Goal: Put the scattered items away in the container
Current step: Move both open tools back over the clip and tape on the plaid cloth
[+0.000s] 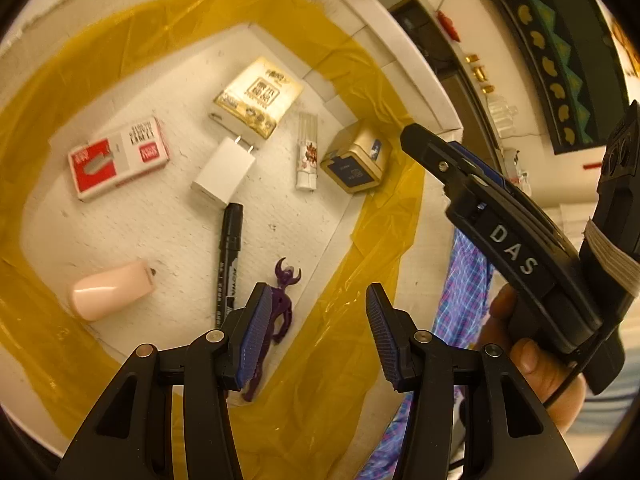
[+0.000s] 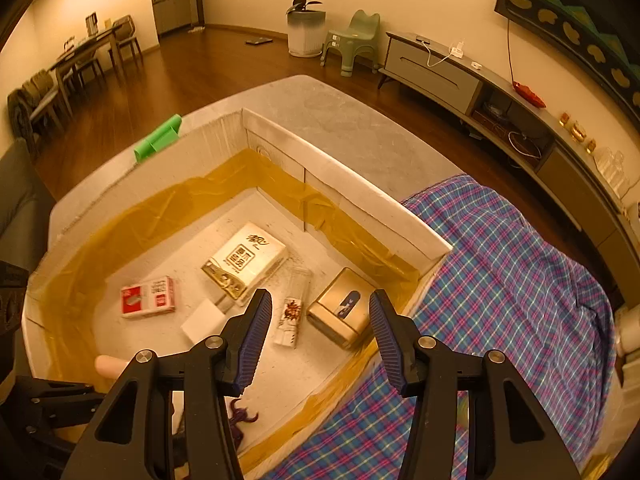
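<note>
Your left gripper (image 1: 316, 332) hangs over the near edge of the box (image 2: 348, 184), jaws spread wide with nothing between them; the purple figure (image 1: 282, 312) lies on the box floor just behind its left finger. Your right gripper (image 2: 320, 340) is also agape and empty, poised above the gold tin (image 2: 340, 312). Inside the box lie a red carton (image 1: 118, 160), white charger (image 1: 224, 172), gold-and-white pack (image 1: 258, 98), slim tube (image 1: 308, 152), black marker (image 1: 230, 256) and pink bottle (image 1: 112, 290). Plaid cloth (image 2: 500, 280) covers the table beside the box.
</note>
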Available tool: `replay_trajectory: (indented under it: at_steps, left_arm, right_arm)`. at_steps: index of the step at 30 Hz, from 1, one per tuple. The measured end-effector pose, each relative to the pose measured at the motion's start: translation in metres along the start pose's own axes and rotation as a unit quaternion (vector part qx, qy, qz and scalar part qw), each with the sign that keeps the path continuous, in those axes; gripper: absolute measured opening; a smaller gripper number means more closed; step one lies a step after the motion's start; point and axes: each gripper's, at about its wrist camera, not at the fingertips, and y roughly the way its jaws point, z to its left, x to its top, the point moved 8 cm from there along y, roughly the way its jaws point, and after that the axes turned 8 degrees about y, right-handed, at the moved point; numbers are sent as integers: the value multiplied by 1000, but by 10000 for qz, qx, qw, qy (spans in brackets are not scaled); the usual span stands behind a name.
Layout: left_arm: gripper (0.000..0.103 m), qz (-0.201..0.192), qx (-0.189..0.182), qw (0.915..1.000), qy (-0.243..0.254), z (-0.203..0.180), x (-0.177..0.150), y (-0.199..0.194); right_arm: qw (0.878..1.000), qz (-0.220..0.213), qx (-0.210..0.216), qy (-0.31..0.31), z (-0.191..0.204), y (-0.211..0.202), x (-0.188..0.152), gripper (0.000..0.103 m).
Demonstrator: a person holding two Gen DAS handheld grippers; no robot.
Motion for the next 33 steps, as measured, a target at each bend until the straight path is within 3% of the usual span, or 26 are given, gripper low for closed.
replay_trajectory:
  at_steps: [8, 15, 23, 33]
  left_arm:
    - [52, -873, 776, 9904, 737, 2, 8, -23]
    - [52, -1386, 1243, 9737, 1310, -2, 1, -48]
    - [52, -1781, 1507, 9548, 1841, -21, -11, -69]
    - [52, -1869, 1555, 9462, 2134, -45, -29, -80]
  right_arm:
    - [9964, -121, 550, 628, -7, -31, -11, 52]
    - [9875, -138, 1030, 1184, -15, -49, -35, 52]
    - [9788, -170, 1354, 1525, -23, -72, -69, 52]
    - [9683, -286, 1649, 1854, -37, -98, -104, 52]
